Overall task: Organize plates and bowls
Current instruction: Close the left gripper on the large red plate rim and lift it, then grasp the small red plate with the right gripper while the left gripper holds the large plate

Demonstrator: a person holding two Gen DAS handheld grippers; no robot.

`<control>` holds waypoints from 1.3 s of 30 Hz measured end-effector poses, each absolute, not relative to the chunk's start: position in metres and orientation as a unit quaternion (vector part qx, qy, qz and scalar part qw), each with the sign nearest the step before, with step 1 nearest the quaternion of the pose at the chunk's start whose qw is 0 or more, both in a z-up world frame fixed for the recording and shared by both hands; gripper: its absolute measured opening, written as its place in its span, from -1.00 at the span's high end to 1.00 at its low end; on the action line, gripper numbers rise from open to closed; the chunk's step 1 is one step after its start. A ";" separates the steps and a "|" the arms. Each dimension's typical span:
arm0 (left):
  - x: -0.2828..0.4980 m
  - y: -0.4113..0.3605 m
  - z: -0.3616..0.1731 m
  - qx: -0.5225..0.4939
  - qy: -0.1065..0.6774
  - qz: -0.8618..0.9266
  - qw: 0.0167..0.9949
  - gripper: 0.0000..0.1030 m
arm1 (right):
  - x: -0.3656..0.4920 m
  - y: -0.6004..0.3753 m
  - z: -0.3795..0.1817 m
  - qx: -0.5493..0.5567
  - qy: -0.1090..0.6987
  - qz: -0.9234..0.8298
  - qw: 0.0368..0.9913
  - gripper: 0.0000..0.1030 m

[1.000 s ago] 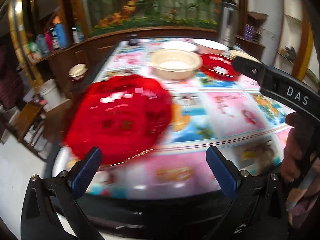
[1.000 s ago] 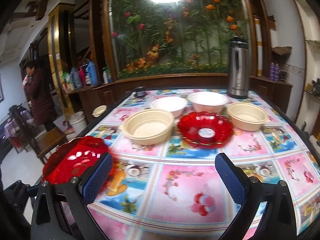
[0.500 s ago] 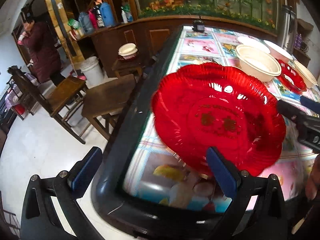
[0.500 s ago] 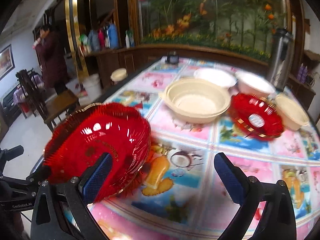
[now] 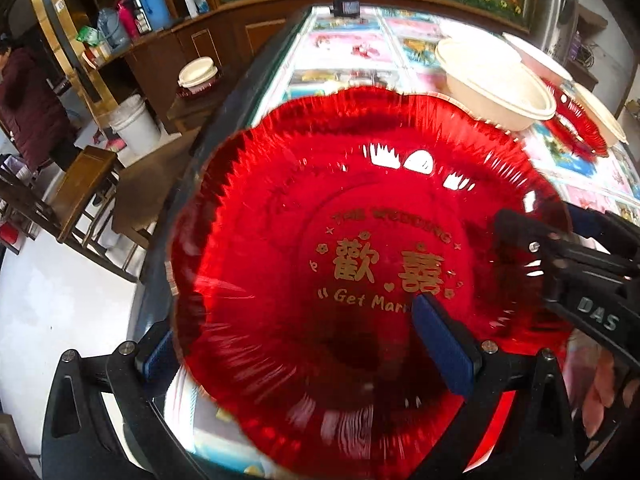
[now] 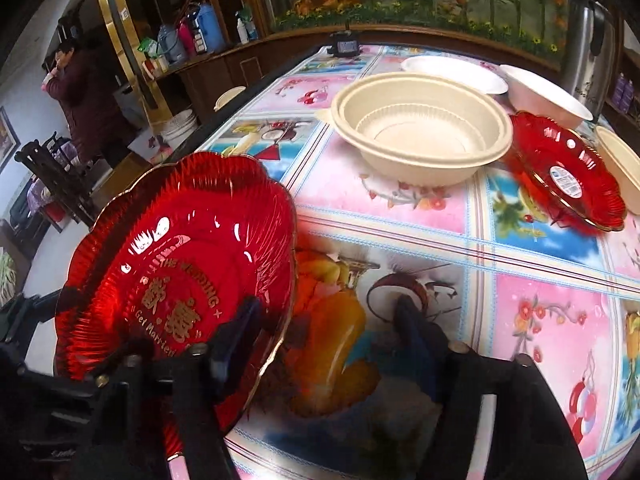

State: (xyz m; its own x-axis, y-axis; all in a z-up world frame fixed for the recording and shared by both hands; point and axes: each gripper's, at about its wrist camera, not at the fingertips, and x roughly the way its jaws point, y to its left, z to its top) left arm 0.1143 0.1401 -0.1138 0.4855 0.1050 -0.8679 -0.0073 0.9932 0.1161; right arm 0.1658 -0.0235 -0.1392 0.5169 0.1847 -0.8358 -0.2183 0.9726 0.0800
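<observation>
A red plastic plate (image 6: pixel 180 264) with gold lettering sits tilted at the table's left edge, partly overhanging it. My right gripper (image 6: pixel 326 312) straddles its near right rim, one finger inside the plate and the other over the tablecloth. Its jaws are closing, and a gap still shows beside the rim. In the left wrist view the same plate (image 5: pixel 360 208) fills the frame. My left gripper (image 5: pixel 298 350) is open wide, with its left finger hidden under the rim and its right finger over the plate's inside. The right gripper's fingers (image 5: pixel 520 224) reach in from the right.
On the flowered table (image 6: pixel 540 320) farther back stand a beige bowl (image 6: pixel 420 128), a second red plate (image 6: pixel 564 168), a white plate (image 6: pixel 452 68), a white bowl (image 6: pixel 548 96) and a steel thermos (image 6: pixel 588 40). Wooden chairs (image 5: pixel 80 184), a bucket (image 5: pixel 132 124) and a person (image 6: pixel 80 92) are left of the table.
Both grippers have come down toward the red plate, which now looms much larger in both views. The right gripper's jaws have narrowed around its rim; the left jaws keep their width.
</observation>
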 end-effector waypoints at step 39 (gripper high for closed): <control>0.035 0.056 -0.006 0.083 0.408 -0.051 0.908 -0.78 | 0.103 -0.225 -0.075 0.133 0.400 0.073 0.904 -0.16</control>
State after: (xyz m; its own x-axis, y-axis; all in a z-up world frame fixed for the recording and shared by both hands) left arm 0.0353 0.0561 -0.0057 0.6615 -0.0256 -0.7495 0.1609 0.9810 0.1085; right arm 0.1030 -0.2254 -0.0751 0.6685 0.2389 -0.7043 -0.0261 0.9540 0.2988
